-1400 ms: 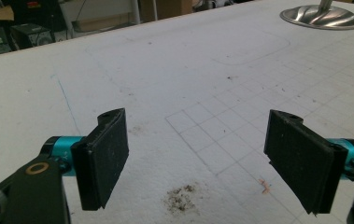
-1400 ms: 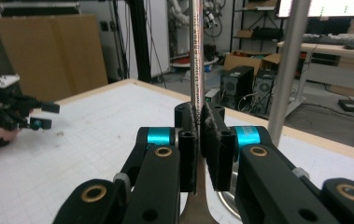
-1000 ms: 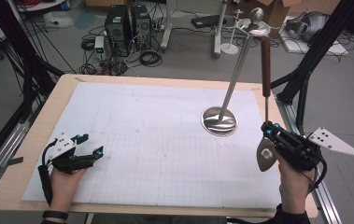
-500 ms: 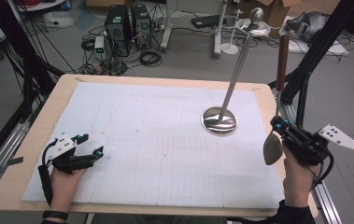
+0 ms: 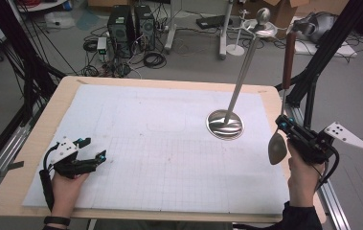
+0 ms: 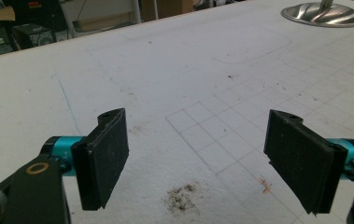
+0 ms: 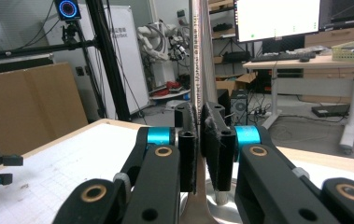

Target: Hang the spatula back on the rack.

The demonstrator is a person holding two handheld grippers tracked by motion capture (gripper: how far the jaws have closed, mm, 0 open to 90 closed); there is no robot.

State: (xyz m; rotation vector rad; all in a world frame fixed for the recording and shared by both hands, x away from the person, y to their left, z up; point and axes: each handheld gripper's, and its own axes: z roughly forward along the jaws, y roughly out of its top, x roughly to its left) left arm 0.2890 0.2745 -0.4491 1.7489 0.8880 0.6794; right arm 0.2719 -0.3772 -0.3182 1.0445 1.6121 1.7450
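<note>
Gripping a spoon (image 5: 278, 143) by its thin neck at the right edge of the frame, the right claw (image 5: 284, 125) holds it upright, bowl down, brown handle up. At lower left, the left claw (image 5: 94, 150) rests wide open on the desk (image 5: 35, 139), nothing between its pads.

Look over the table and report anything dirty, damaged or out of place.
A dark crumbly smudge soils the white grid mat just ahead of the left gripper, with a small reddish mark beside it. Nothing else stands out: the metal stand sits upright and undamaged.
</note>
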